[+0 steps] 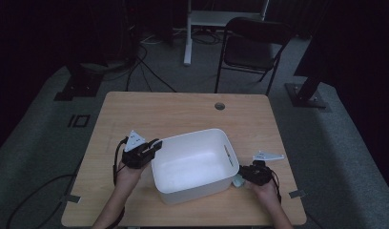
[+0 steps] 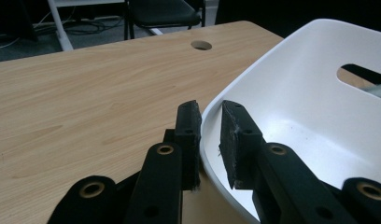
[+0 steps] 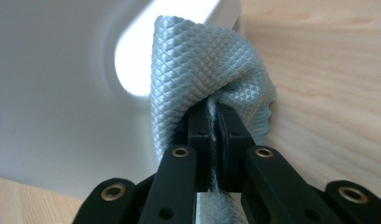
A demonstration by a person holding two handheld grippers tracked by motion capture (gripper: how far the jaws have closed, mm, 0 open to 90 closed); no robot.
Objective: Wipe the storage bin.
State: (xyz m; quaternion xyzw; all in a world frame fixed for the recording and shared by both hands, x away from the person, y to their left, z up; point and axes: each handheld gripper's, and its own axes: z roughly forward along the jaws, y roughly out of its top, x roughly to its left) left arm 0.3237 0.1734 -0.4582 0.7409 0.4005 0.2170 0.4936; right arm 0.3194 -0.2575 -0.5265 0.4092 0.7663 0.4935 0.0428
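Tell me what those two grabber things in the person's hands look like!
Both are black. The left gripper and right gripper each carry a grey three-cornered plate on top and trail a black cable. Up close, each has two flat black jaws on jointed arms with small brass-coloured rivets. No sleeves show on the forearms.

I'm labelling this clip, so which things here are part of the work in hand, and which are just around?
In the job:
- white tub, rim between the left gripper jaws
- pale blue cloth, pinched by the right gripper beside the tub

Just around:
- black folding chair
- wooden table, bearing the tub
- floor cables
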